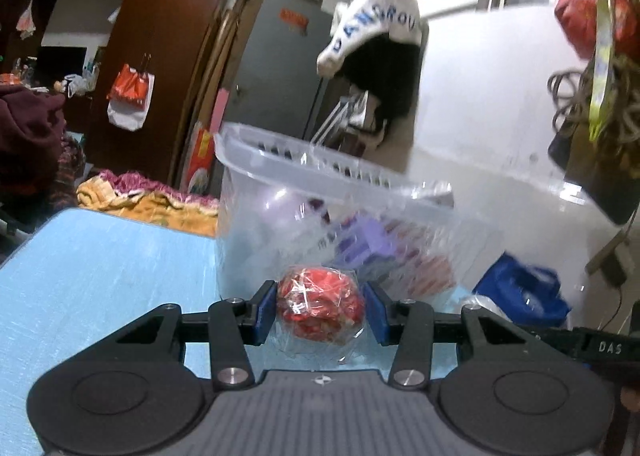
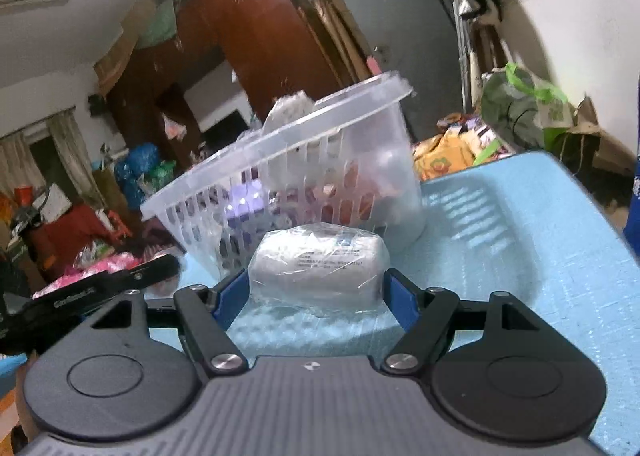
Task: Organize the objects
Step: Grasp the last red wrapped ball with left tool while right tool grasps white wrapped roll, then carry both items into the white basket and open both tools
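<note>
My left gripper (image 1: 320,312) is shut on a red packet wrapped in clear plastic (image 1: 320,306), held above the light blue table (image 1: 100,276) just in front of a clear plastic basket (image 1: 304,180). My right gripper (image 2: 318,284) is shut on a white packet in clear plastic (image 2: 320,264), held low over the table (image 2: 520,256) in front of the same basket (image 2: 280,136). The basket holds several wrapped items, among them purple ones (image 2: 244,204). The left gripper's body (image 2: 100,288) shows at the left of the right wrist view.
The basket stands on the table close to both grippers. Beyond the table are a dark red wardrobe (image 2: 260,36), a grey door (image 1: 280,68), hanging clothes (image 1: 376,48), bags (image 1: 524,292) and piled bedding (image 1: 140,200). The table edge runs behind the basket.
</note>
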A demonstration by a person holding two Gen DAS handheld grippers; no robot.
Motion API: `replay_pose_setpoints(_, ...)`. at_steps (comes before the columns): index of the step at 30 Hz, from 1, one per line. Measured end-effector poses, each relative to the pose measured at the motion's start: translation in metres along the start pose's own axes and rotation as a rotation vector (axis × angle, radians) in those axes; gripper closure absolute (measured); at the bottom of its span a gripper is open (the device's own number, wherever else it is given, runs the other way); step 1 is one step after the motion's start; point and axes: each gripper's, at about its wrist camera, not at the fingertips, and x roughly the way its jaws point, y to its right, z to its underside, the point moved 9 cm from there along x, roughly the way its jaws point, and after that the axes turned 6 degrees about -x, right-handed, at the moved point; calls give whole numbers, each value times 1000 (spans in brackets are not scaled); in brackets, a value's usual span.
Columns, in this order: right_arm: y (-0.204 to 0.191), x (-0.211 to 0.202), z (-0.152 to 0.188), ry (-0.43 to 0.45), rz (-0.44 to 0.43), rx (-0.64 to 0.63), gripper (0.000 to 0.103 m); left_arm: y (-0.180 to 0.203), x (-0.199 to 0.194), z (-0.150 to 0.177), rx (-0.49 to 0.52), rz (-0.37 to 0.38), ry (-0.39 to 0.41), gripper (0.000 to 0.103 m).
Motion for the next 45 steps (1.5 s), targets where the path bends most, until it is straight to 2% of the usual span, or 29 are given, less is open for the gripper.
replay_pose_setpoints(5,3,-4,-3,36,5,18,27,5,0,-1,8,25,20,53)
replay_pose_setpoints(13,5,-9,-7,77,10,21,27,2,-2,-2,-10,19,36,52)
replay_pose_setpoints(20,8,-30,-17,223,-34,52,27,4,-14,-6,15,16,98,52)
replay_pose_setpoints(21,8,-34,-19,252,-32,46,27,7,-18,-7,23,35,114,52)
replay_pose_setpoints(24,1,-46,-27,311,-16,16,27,28,-34,-20,53,153,156,52)
replay_pose_setpoints(26,-13,-48,-40,319,-61,-3,27,41,-41,-39,74,174,189,52)
replay_pose_setpoints(28,-31,-48,-63,335,-36,-85,27,52,-42,-67,82,175,204,52)
replay_pose_setpoints(31,-55,-32,-109,317,20,-188,27,61,-28,-105,86,140,190,52)
replay_pose_setpoints(34,-64,2,-149,266,118,-283,27,56,-2,-131,65,76,142,52)
replay_pose_setpoints(38,-54,57,-168,120,192,-333,26,40,35,-130,85,-24,61,52)
replay_pose_setpoints(39,-50,68,-168,97,209,-335,25,36,42,-128,95,-39,39,51)
replay_pose_setpoints(40,-46,75,-168,89,232,-338,21,33,48,-124,109,-54,27,41)
replay_pose_setpoints(41,-44,78,-167,91,249,-340,7,30,53,-122,117,-71,19,25)
replay_pose_setpoints(42,-41,79,-165,94,267,-340,0,28,55,-120,120,-79,21,14)
replay_pose_setpoints(43,-40,77,-165,106,279,-339,0,27,55,-117,130,-83,27,13)
replay_pose_setpoints(45,-42,66,-160,117,245,-330,0,27,47,-116,155,-88,45,9)
